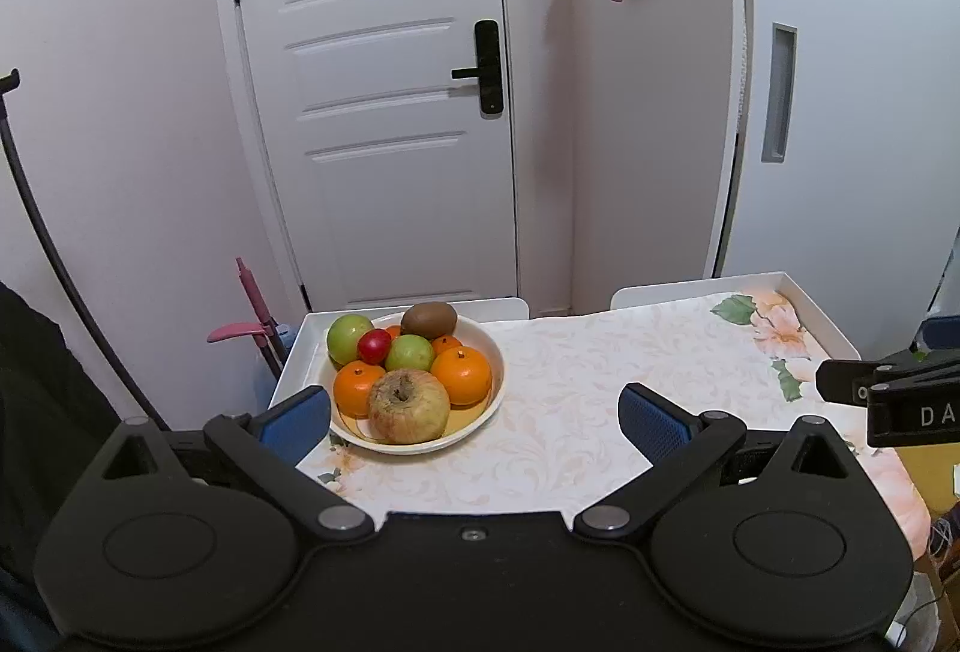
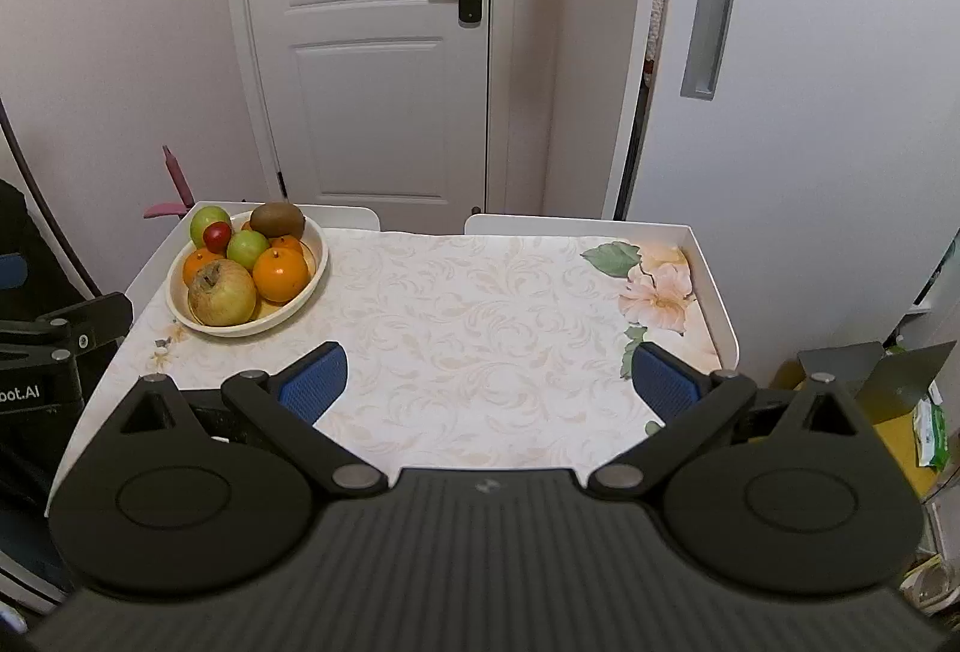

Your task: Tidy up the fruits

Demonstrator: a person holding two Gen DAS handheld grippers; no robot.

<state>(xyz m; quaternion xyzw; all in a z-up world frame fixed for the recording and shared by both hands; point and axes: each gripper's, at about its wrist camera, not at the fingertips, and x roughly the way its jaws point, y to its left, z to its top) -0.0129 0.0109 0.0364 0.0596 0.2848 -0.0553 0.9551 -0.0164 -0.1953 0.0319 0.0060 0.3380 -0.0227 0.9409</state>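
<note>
Left wrist view: the left gripper point(image 1: 474, 421) is hovering with fingers spread wide and empty, near the shallow cream ceramic bowl point(image 1: 493, 352) holding the wrinkled yellow apple point(image 1: 408, 407), probably soft and best pinched across its middle.

Right wrist view: the right gripper point(image 2: 489, 382) is waiting open over the floral tablecloth point(image 2: 480, 292), well apart from the bowl at the table's far left.

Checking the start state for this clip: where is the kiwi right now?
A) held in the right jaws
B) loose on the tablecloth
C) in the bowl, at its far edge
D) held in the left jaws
C: the kiwi sits in the bowl at its far edge, behind the other fruit; both grippers are open, holding nothing.
</note>
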